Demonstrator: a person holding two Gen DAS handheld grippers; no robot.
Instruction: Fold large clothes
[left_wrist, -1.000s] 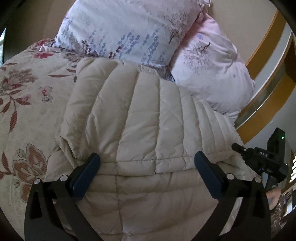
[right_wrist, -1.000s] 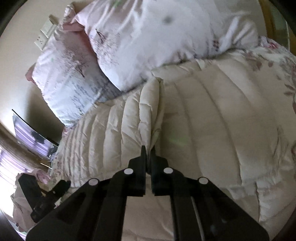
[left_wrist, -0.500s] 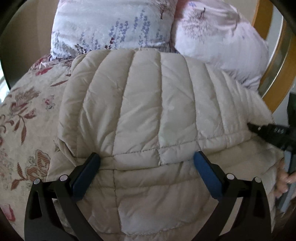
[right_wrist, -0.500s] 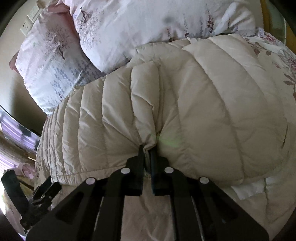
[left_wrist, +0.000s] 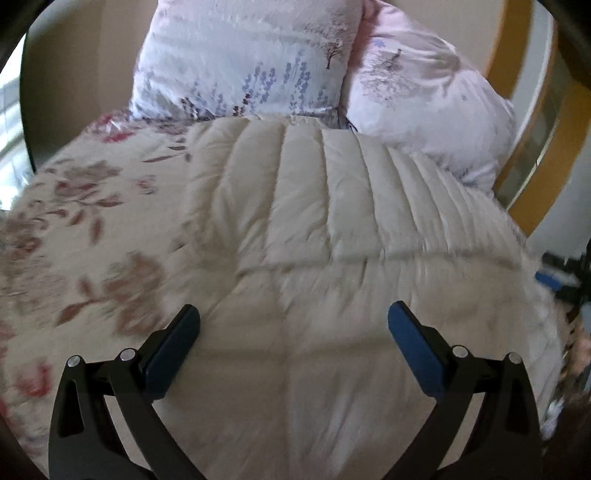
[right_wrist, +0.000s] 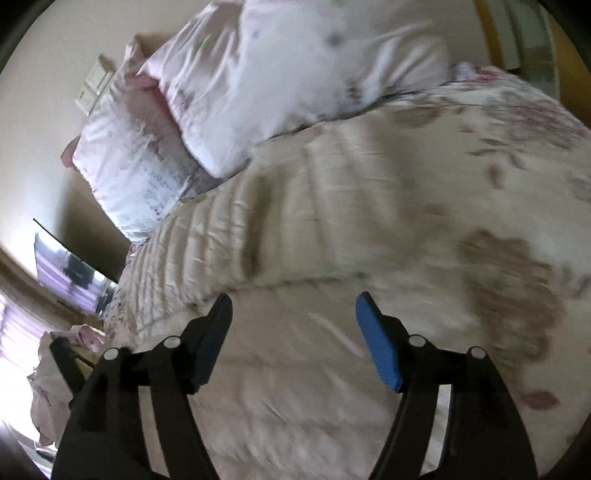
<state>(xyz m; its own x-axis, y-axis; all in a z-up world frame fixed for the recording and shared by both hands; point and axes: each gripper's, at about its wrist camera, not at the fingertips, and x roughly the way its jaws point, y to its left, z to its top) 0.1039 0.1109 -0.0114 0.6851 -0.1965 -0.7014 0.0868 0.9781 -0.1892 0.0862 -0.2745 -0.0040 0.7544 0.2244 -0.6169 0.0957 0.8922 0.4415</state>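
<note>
1. A bed covered with a cream quilted bedspread printed with faded red and brown flowers (left_wrist: 74, 229) fills most of both views, running from 6 to 10 o'clock in the left wrist view and from 1 to 4 o'clock in the right wrist view (right_wrist: 498, 177).
2. A large cream puffy down jacket with stitched channels (left_wrist: 332, 229) lies folded on the bedspread at the centre of the left wrist view. Its upper layer ends in a horizontal edge across the middle, with a lower layer spreading toward 6 o'clock. In the right wrist view it (right_wrist: 258, 229) lies from the centre toward 8 o'clock, blurred.
3. Two pale pink pillows with lilac flower and tree prints (left_wrist: 251, 62) stand against the wall at 12 to 2 o'clock, just behind the jacket's far edge; the right wrist view shows them (right_wrist: 266, 74) at 10 to 12 o'clock.
4. The left gripper (left_wrist: 293, 317), black with dark blue pads, sits at 6 o'clock with its jaws spread wide above the jacket, nothing between the pads.
5. The right gripper (right_wrist: 293, 306) at 6 o'clock has just been opening; its jaws stand apart over the jacket's lower layer, gripping nothing.
</note>
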